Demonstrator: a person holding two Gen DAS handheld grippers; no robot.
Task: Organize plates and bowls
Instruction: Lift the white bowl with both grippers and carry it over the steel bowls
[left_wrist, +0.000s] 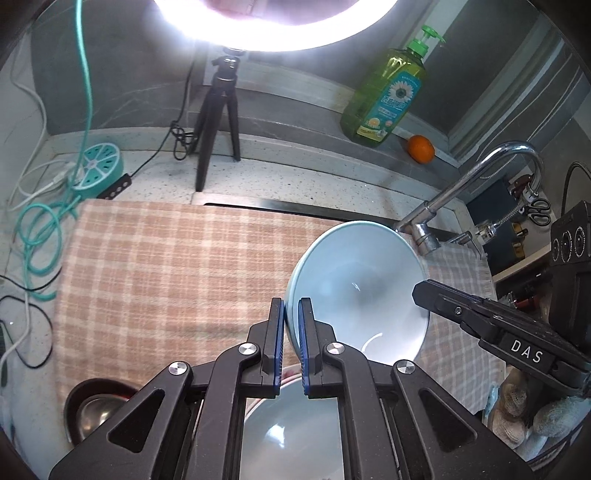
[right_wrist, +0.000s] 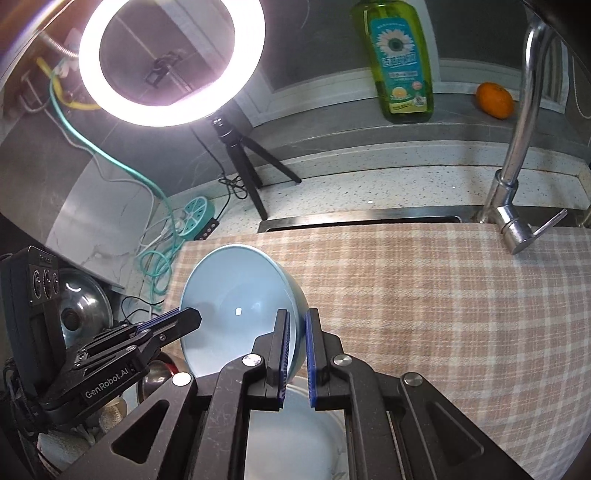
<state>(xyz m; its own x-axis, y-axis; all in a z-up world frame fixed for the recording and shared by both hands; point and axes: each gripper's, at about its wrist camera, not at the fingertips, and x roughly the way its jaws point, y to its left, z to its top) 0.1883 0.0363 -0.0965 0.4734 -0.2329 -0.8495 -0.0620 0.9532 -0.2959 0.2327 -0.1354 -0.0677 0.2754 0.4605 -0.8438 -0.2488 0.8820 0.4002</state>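
A light blue bowl (left_wrist: 354, 288) (right_wrist: 236, 295) hangs tilted above the checked cloth (left_wrist: 166, 266) (right_wrist: 424, 295), held by both grippers at opposite rims. My left gripper (left_wrist: 291, 304) is shut on the bowl's left rim, the wall pinched between its blue pads. My right gripper (right_wrist: 297, 319) is shut on the right rim in the same way. Each gripper shows in the other's view: the right gripper (left_wrist: 419, 290) reaches in from the right, the left gripper (right_wrist: 194, 317) from the left. Under the fingers lies another pale dish (left_wrist: 280, 435) (right_wrist: 295, 424), mostly hidden.
A steel faucet (left_wrist: 480, 177) (right_wrist: 517, 147) rises at the cloth's far right. A ring light on a tripod (left_wrist: 218, 110) (right_wrist: 243, 155), a green soap bottle (left_wrist: 388, 96) (right_wrist: 402, 66) and an orange (left_wrist: 421, 148) (right_wrist: 494, 99) stand behind. Cables and a teal power hub (left_wrist: 99, 166) lie left; metal pot (left_wrist: 92, 410).
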